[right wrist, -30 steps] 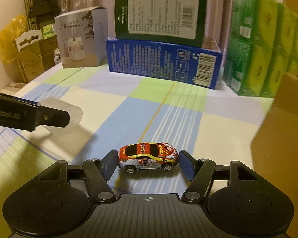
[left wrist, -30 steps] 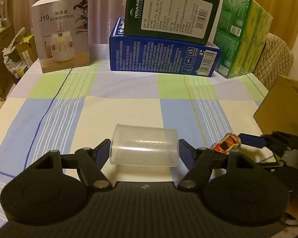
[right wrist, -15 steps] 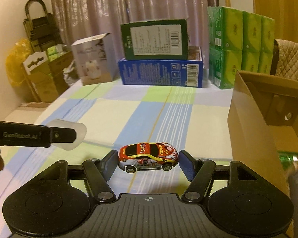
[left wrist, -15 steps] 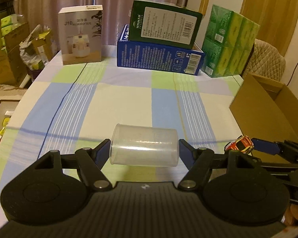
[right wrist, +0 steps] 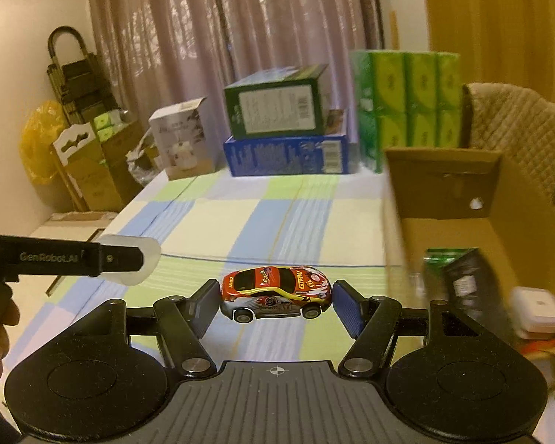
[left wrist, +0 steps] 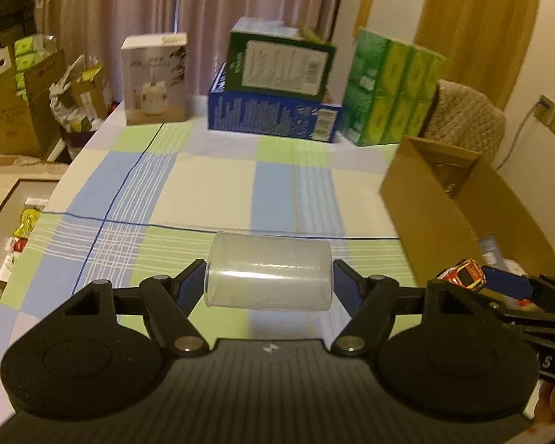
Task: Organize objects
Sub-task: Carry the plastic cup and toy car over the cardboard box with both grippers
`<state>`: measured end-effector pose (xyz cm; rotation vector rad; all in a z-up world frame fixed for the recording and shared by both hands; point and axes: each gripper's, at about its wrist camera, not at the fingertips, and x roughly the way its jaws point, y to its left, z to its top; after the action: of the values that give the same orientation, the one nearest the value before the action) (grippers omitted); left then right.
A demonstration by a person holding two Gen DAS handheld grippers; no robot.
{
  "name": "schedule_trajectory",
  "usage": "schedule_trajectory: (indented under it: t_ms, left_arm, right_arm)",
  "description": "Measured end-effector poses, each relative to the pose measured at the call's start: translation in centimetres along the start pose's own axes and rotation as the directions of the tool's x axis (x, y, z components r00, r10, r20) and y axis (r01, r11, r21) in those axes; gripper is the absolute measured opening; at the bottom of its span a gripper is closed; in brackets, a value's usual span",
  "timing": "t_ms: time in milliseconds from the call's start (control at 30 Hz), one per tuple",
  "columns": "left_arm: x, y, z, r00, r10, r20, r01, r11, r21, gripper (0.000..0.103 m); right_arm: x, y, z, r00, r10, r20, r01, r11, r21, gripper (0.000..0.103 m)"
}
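The left gripper (left wrist: 268, 283) has its fingers clamped on a clear cup (left wrist: 268, 275), lying sideways above the desk (left wrist: 211, 181). The right gripper (right wrist: 275, 301) has its fingers clamped on a red-and-yellow toy car (right wrist: 275, 292), seemingly beside the box (right wrist: 444, 181).

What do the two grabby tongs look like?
Both are matte black. The left tongs and right tongs each have two round discs, jointed link arms with silver rivets, a ribbed centre plate and blue ribbed pads. White lettering, GenRobot.AI, runs along the left one's side.
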<state>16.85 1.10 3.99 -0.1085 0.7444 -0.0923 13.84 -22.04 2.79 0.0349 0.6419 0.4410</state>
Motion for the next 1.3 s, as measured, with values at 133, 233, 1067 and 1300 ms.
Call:
schedule_trajectory:
  t_ms: [133,233,1067,1300]
  left_arm:
    - [-2.4,-2.5,0.1,0.999,-0.028,0.022,0.027,0.999,0.031,0.069]
    - [-3.9,-4.5,0.0,0.998,-0.057,0.034,0.055,0.997,0.047,0.069]
    - [-4.4,-19.5,-2.2,0.970,-0.241,-0.029,0.242,0.945,0.220,0.069]
    - [-2.5,-21.2,-2.1,0.967,-0.245,-0.064,0.253,0.937,0.239,0.069]
  right_arm:
    - [-3.1,-1.3,0.5,0.999,-0.038,0.026,0.038,0.999,0.027,0.063]
    - [-5.5,-2.4,0.6,0.996,-0.075,0.044,0.073,0.997,0.033,0.063]
    - [-14.2,-14.2,-1.8,0.961,-0.263,0.083,0.237,0.941,0.241,0.063]
    - [-13.8,-16.1,-1.6,0.960,-0.268,0.080,0.239,0.934,0.266,0.063]
